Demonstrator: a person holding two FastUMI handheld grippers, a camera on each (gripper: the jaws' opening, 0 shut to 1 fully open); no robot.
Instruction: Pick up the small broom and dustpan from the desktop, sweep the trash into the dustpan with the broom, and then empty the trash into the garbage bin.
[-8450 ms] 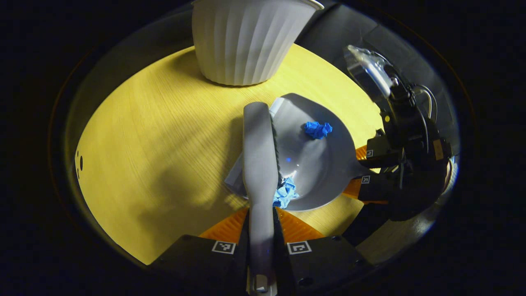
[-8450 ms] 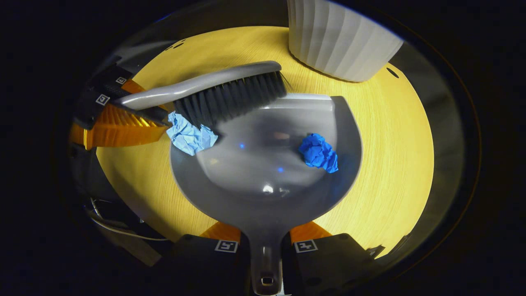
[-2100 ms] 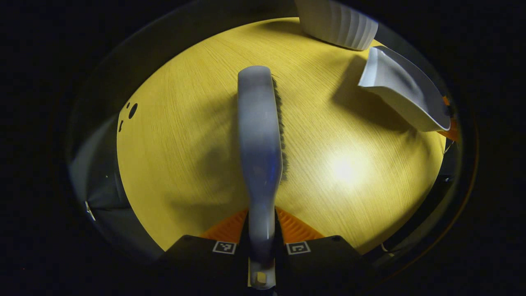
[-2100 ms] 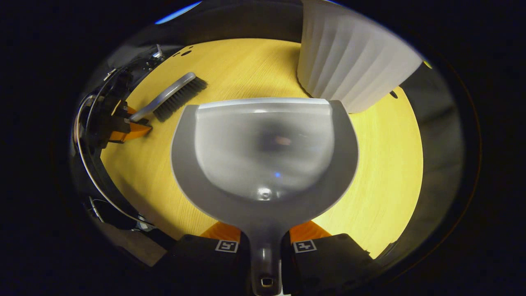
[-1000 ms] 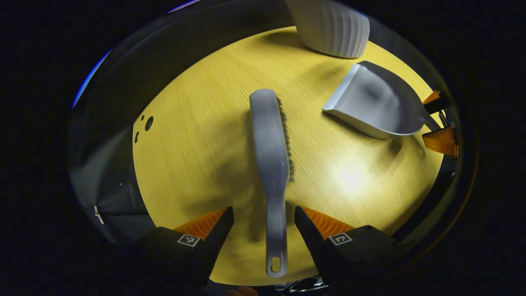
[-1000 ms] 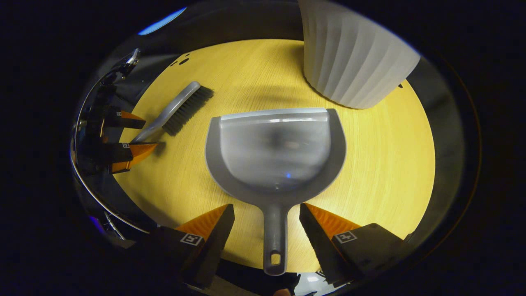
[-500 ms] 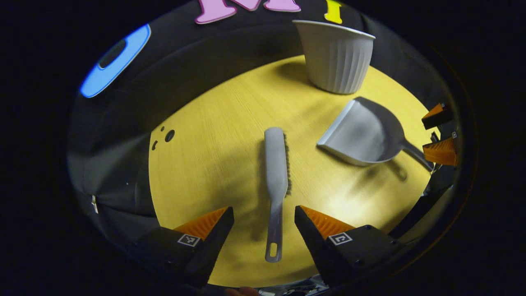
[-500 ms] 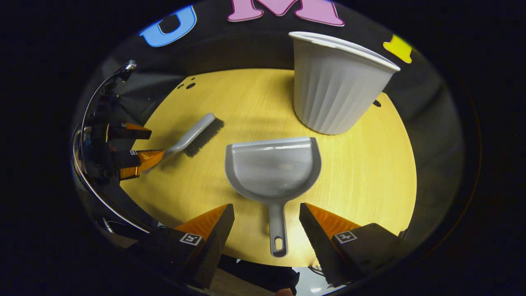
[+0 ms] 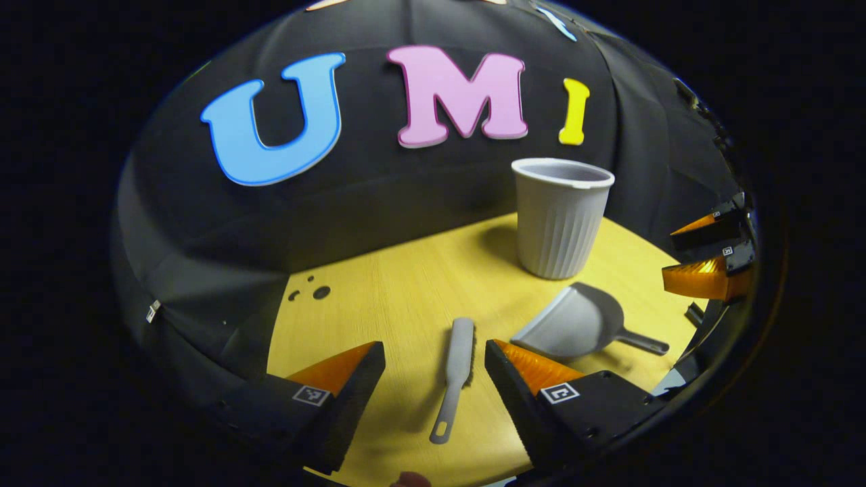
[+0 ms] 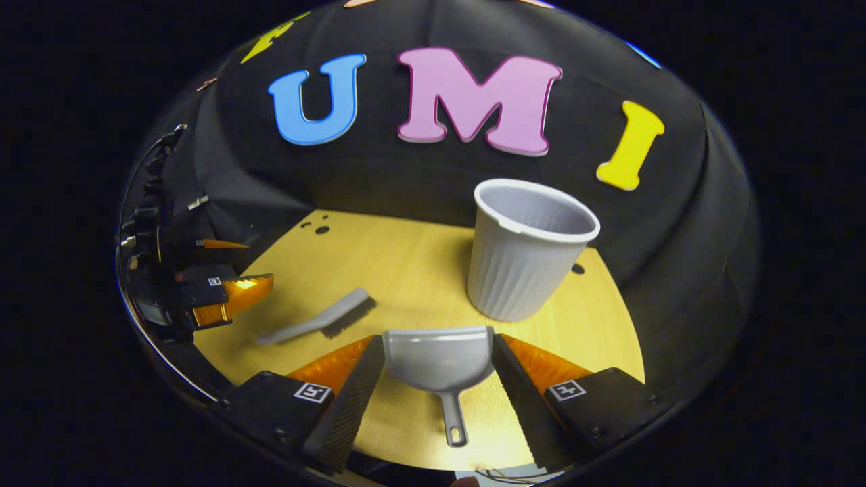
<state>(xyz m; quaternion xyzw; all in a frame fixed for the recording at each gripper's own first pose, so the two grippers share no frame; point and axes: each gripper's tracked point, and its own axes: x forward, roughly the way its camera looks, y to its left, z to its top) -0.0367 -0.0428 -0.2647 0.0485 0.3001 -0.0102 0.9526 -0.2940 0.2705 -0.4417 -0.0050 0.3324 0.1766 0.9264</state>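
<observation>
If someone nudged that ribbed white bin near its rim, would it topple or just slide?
The ribbed white plastic bin looks thin-walled and probably light, so it might tip. It narrows toward its base, which favours toppling. The smooth yellow wooden tabletop could let it slide under a low push.

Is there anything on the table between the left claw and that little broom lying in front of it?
Nothing visible. The left gripper hangs open above the table, and the broom lies flat right below the gap between its fingers, with bare wood around it.
</observation>
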